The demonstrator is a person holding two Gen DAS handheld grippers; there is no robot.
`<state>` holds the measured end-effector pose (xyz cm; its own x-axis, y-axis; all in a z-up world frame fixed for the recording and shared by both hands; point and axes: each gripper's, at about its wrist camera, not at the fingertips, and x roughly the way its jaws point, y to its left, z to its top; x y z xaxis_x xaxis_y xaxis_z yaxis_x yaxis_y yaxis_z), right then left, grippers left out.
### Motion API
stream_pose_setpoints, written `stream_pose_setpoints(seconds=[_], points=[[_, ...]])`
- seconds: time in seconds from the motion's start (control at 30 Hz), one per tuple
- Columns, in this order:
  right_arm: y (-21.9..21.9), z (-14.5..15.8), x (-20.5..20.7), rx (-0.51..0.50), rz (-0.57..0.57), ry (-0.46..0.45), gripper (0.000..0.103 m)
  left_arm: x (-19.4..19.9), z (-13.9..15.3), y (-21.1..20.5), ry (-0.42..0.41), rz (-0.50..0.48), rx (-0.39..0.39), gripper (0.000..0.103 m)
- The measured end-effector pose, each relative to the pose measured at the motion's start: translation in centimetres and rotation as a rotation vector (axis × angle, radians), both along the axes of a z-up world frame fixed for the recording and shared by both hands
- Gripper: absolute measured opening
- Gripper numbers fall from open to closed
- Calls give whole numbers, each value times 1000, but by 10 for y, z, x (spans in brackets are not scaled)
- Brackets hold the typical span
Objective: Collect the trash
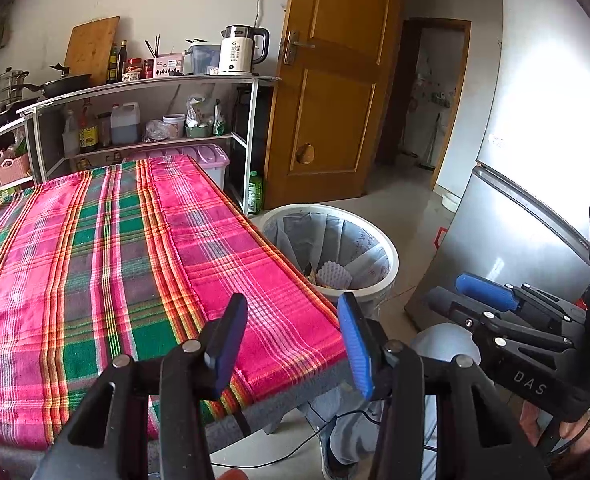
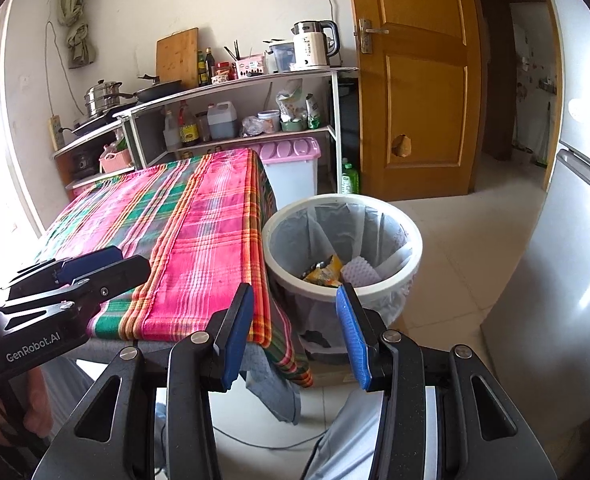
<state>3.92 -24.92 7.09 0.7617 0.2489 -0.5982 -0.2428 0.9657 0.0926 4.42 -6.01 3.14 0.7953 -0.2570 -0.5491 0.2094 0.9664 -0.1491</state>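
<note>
Nothing is held between the jaws of either gripper. The left gripper [image 1: 291, 340] is seen with its blue pads apart, above the near edge of the table [image 1: 279, 408], and only the plaid cloth [image 1: 135, 248] is visible in the gap. The right gripper [image 2: 295, 336] is opened to about the same width, just before the near corner of the table and beside the bin.

No trash is seen on the cloth. What can be found of it lies already in the white trash bin [image 2: 399, 280], which stands on the floor just beside the table. The bin is lined with a thin grey bag [image 2: 335, 236]. At its bottom a yellow snack wrapper [image 2: 325, 272] and a white ribbed foam piece [image 2: 361, 272] are resting side by side.

Both pieces are judged to be very light. The wrapper is probably thin, soft and a bit slippery, so it should be pinched at a crumpled fold. The foam is likely soft and springy, and is best taken at its edge. The liner bag is judged easy to tear, so it is best gathered at the rim.
</note>
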Motion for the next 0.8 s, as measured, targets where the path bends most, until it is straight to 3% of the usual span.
stream_pose_setpoints(seconds=[0.8], points=[[1,0,-1,-7,-3,11,44,-4,-5,-1,15,-1,-9,49]])
